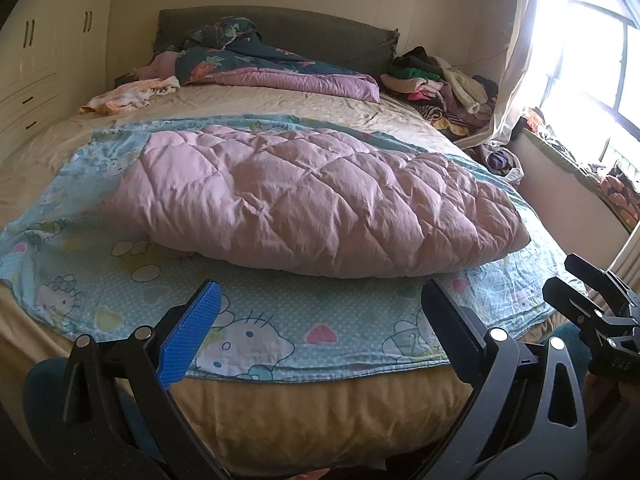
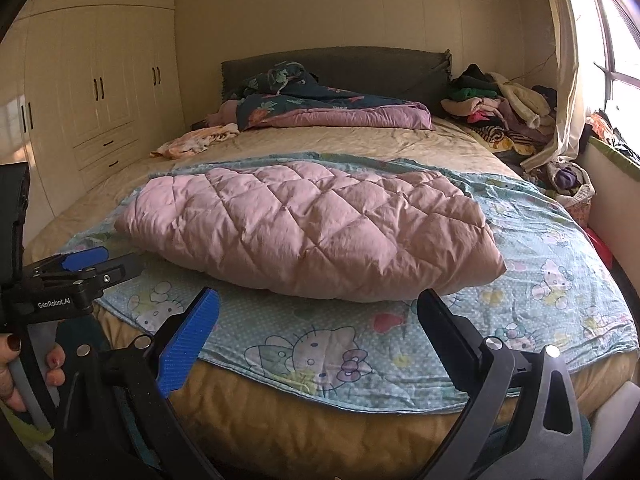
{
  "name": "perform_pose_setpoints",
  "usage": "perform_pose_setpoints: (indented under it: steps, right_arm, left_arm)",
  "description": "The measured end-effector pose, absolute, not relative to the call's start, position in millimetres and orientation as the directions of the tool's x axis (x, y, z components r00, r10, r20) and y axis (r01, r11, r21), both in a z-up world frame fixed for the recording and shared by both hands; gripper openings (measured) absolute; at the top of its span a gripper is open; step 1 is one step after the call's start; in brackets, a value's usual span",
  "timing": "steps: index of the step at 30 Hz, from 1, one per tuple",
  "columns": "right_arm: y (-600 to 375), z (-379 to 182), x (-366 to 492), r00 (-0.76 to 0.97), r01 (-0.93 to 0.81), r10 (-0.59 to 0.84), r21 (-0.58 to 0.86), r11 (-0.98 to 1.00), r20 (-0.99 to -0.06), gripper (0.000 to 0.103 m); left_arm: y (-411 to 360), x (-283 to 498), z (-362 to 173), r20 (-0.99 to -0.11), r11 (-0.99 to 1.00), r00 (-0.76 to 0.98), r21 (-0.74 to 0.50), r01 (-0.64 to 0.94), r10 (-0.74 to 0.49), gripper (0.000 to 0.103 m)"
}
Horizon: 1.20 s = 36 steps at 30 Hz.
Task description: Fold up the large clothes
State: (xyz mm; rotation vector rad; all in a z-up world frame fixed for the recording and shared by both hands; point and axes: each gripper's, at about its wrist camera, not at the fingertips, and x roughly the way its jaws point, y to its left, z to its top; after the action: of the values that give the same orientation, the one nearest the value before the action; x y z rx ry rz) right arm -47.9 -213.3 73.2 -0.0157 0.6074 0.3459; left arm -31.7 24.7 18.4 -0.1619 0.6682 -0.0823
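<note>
Lying puffy, diamond-quilted pink garment (image 1: 316, 196)

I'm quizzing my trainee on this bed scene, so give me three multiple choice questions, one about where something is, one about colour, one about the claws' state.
1. The pink quilted coat lies on:
A. the cartoon-cat sheet
B. the floor
C. the headboard

2. The claw pad colour is:
A. red
B. blue
C. white

3. The left claw and right claw are:
A. both shut on cloth
B. one shut
C. both open, empty

Answers: 1 A, sheet shows all round it. 2 B, the ribbed pad is blue. 3 C, fingers spread with nothing between.
</note>
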Motion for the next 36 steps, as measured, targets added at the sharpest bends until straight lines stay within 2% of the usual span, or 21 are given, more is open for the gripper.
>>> perform_pose_setpoints:
  steps: [36]
  right_arm:
    - [-211.3,74.3,-47.5,0.766,-0.324,0.315,0.087,0.942,-0.561,0.099]
  left_arm:
    - [29.6,-34.2,18.4,-0.614,0.987,0.783,-0.162,0.001,-0.102,0.094]
